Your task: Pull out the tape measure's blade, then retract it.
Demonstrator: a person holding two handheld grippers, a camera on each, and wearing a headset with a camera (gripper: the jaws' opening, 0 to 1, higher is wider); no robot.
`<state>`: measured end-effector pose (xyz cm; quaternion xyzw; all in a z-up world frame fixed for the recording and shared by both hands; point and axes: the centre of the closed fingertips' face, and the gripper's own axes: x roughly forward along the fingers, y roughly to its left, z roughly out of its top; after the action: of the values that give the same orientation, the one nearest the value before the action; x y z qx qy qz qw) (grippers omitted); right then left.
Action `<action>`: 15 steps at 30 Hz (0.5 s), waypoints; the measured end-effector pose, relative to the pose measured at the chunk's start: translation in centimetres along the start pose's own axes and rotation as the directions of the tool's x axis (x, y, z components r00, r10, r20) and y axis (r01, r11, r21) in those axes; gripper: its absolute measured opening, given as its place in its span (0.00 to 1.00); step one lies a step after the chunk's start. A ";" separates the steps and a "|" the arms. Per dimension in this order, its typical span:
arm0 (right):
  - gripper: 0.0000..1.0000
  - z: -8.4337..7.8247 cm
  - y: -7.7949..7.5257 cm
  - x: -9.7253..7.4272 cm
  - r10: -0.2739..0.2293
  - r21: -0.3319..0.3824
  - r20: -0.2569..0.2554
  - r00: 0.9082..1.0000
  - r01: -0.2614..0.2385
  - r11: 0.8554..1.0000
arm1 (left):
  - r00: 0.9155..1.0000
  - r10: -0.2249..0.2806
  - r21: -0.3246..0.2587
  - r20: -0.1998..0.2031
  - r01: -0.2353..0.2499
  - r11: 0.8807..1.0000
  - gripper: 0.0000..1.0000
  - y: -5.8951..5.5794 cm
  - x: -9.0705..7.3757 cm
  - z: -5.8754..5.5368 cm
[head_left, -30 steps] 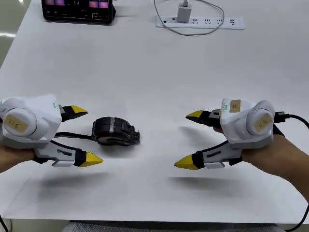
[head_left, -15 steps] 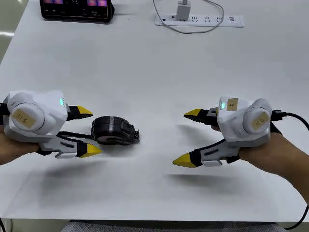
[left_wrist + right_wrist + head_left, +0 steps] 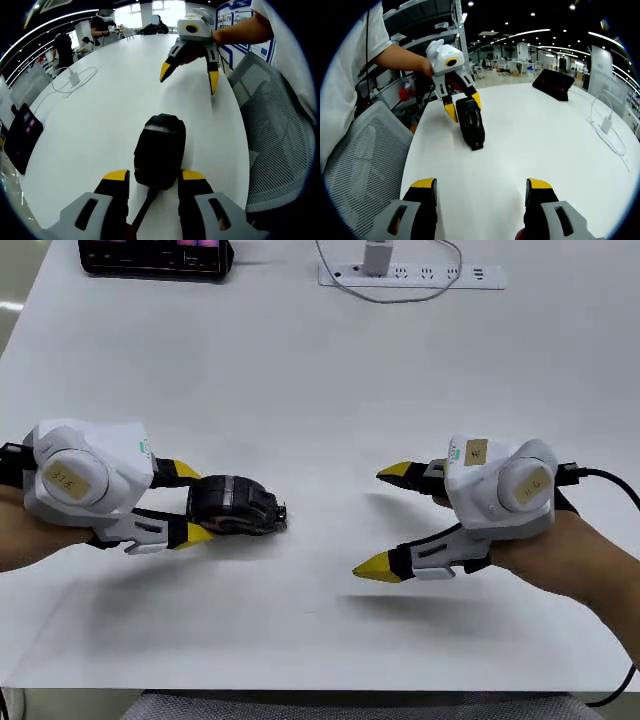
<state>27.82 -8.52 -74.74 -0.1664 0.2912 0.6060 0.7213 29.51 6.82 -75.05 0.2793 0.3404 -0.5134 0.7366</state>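
— So where's the tape measure [image 3: 235,507] sitting?

— Flat on the white tabletop [image 3: 320,390], over on the person's left. It's a black case with its mouth pointing toward the middle. The blade's hook [image 3: 283,512] sits right at the mouth.

— And the left tool [image 3: 192,502]?

— Its two yellow-tipped jaws straddle the rear end of the case, one on each side. The case's black strap [image 3: 145,210] runs back between them. The tips look very close to the case, perhaps touching, but I can't tell whether they're actually pinching it.

— What about the other one?

— The right tool [image 3: 380,520] is well apart from the tape measure, off to the right, tips aimed toward it. Its jaws are spread wide with nothing between them.

— Anything else out there?

— At the far edge there's a white power strip [image 3: 410,276] with a charger plugged in, and a dark tablet [image 3: 150,258].
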 end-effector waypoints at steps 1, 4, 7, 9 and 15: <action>0.70 0.0 0.0 0.0 0.000 0.000 0.000 1.000 0.000 1.000 | 1.000 0.009 0.011 0.003 -0.009 1.000 0.33 0.2 0.1 0.1; 0.70 0.0 0.1 0.0 0.001 0.000 0.001 1.000 -0.001 1.000 | 1.000 0.002 0.010 0.002 -0.002 1.000 0.31 0.1 0.2 0.1; 0.70 0.0 0.1 0.0 0.002 0.000 0.001 1.000 -0.002 1.000 | 1.000 -0.004 0.022 -0.002 0.004 1.000 0.29 0.0 0.3 0.2; 0.70 0.0 0.2 0.1 0.002 -0.001 0.001 1.000 -0.002 1.000 | 1.000 -0.003 0.033 -0.006 0.003 0.999 0.29 -0.1 0.4 0.2; 0.68 0.1 0.1 0.3 0.000 -0.012 0.003 1.000 0.000 1.000 | 1.000 -0.011 0.037 -0.007 0.011 0.999 0.27 -0.2 0.4 0.2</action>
<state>27.78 -8.24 -74.83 -0.1700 0.2864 0.6080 0.7207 29.46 6.37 -75.31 0.2927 0.3348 -0.5229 0.7272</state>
